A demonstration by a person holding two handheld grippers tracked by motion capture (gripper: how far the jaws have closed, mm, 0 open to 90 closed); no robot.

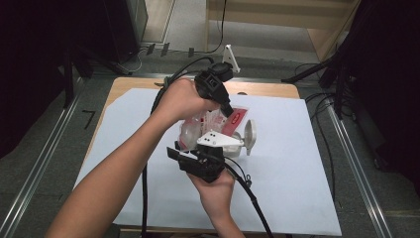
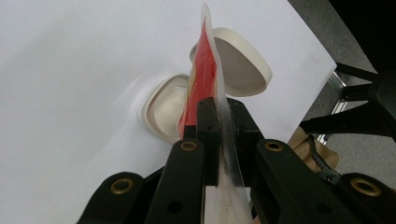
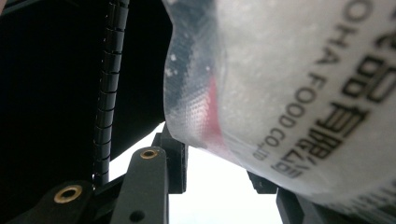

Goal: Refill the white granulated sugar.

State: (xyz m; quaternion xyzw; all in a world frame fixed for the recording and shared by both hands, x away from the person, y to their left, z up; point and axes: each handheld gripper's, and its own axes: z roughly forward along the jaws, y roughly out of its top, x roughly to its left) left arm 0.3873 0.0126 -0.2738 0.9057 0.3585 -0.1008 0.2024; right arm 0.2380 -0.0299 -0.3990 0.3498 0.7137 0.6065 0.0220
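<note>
A clear plastic bag [image 1: 218,121] with a red label and white grains hangs above the white table sheet [image 1: 297,188]. My left gripper [image 1: 229,111] comes down from above and is shut on the bag's top edge. In the left gripper view the bag [image 2: 205,70] stands edge-on, pinched between the black jaws of that gripper [image 2: 219,116]. My right gripper [image 1: 205,133] reaches in from the near side at the bag's lower part. In the right gripper view the printed bag [image 3: 289,84] fills the gap of this gripper [image 3: 219,172], its jaws closed against it. Beneath lie a cream container [image 2: 163,109] and its lid [image 2: 243,60].
The cream container [image 1: 250,136] sits just right of the bag, mid-table. The wooden tabletop [image 1: 129,84] shows at the far edge. Black cables trail from both grippers over the near side. Dark stands and metal floor rails flank the table.
</note>
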